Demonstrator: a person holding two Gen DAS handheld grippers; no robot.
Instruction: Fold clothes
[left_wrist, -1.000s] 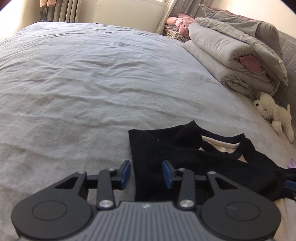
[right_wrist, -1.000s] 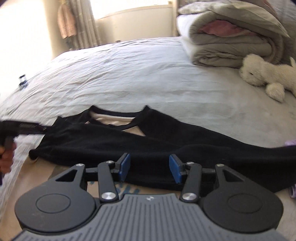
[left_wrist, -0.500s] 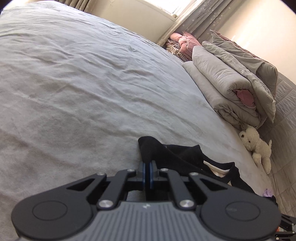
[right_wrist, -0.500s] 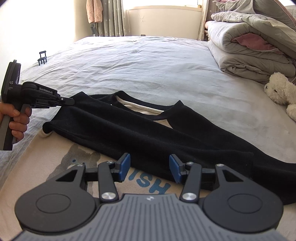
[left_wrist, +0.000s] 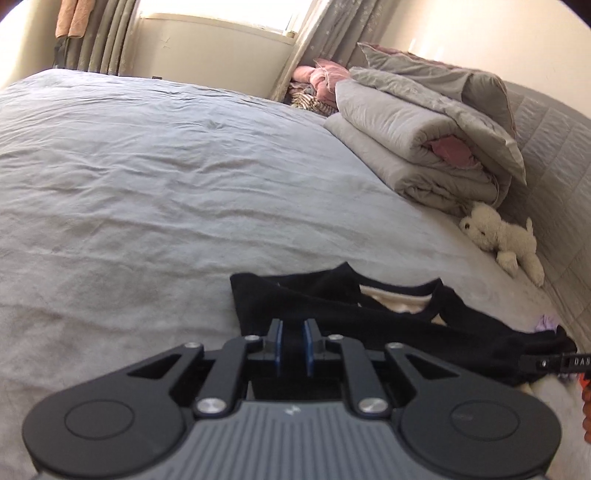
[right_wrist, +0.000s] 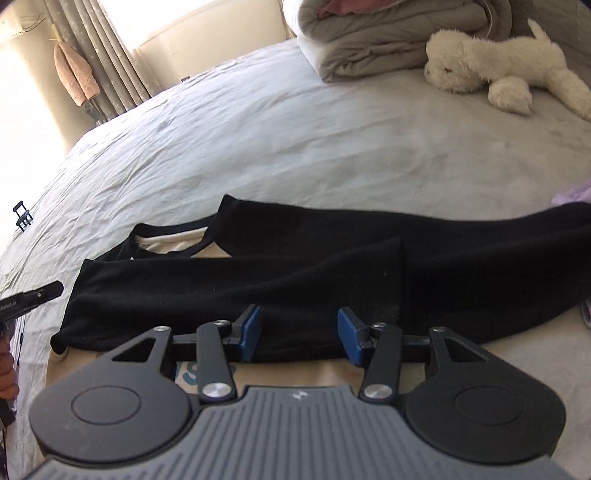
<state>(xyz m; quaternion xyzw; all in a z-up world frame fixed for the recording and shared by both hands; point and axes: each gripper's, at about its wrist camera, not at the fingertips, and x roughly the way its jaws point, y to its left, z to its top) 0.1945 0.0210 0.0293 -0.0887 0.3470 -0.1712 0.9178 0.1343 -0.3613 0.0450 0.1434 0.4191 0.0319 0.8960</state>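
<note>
left gripper (left_wrist: 293, 345): jaws easing apart, black sleeve (left_wrist: 266, 299) seen between pads, not pinched
right gripper (right_wrist: 300, 338): jaws narrowing, nothing grasped
plush dog (right_wrist: 491, 70): lying at 1 o'clock

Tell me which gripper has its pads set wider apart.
The right gripper: a broad gap over the black sleeve. The left gripper shows only a narrow slit, opening.

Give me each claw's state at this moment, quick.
Left claw: nearly closed, jaws opening, a narrow gap showing; nothing pinched, black sleeve lies beyond the tips.
Right claw: open, jaws closing slightly, over the black sleeve, not gripping.
</note>
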